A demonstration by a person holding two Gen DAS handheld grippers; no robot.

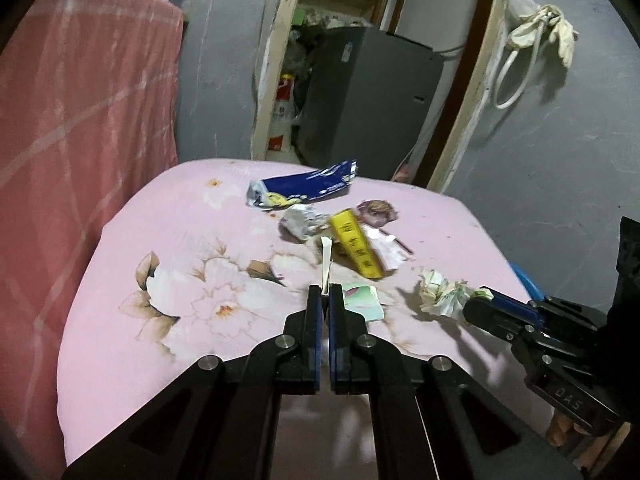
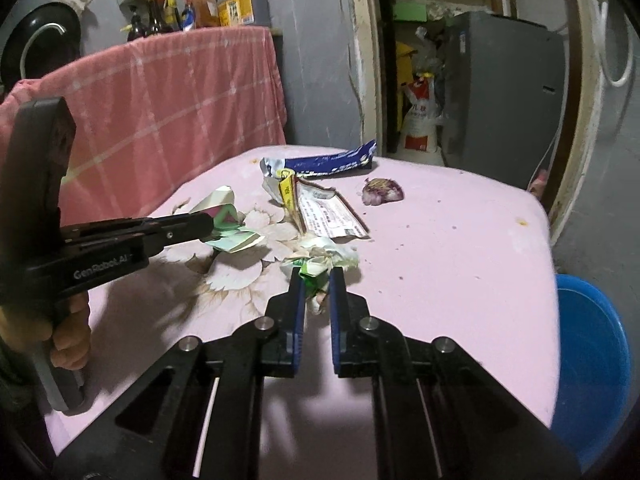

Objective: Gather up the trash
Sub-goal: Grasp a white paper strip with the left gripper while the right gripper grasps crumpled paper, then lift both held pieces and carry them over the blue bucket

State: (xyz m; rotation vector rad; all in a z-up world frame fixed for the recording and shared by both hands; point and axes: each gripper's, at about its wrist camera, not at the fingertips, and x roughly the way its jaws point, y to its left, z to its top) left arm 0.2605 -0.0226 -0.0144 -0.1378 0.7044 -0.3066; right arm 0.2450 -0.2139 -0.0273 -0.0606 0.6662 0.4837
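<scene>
My left gripper [image 1: 325, 292] is shut on a folded white paper scrap [image 1: 326, 260], seen edge-on here and as a white, pink and green piece [image 2: 222, 206] in the right wrist view. My right gripper [image 2: 316, 276] is shut on a crumpled green-and-white paper wad [image 2: 326, 254], just above the pink floral tablecloth [image 1: 160, 240]. On the cloth lie a blue wrapper [image 1: 304, 188], a yellow packet [image 1: 356, 246], a crumpled silvery wrapper [image 1: 300, 220], a purple onion skin [image 2: 382, 192] and a green-white card [image 1: 362, 302].
A blue basin [image 2: 592, 360] stands below the table's right edge. A pink checked cloth [image 2: 180, 112] covers furniture on the left, with bottles [image 2: 224, 4] on top. Beyond an open doorway stands a grey fridge [image 1: 368, 108]. A hand [image 2: 70, 340] grips the left tool's handle.
</scene>
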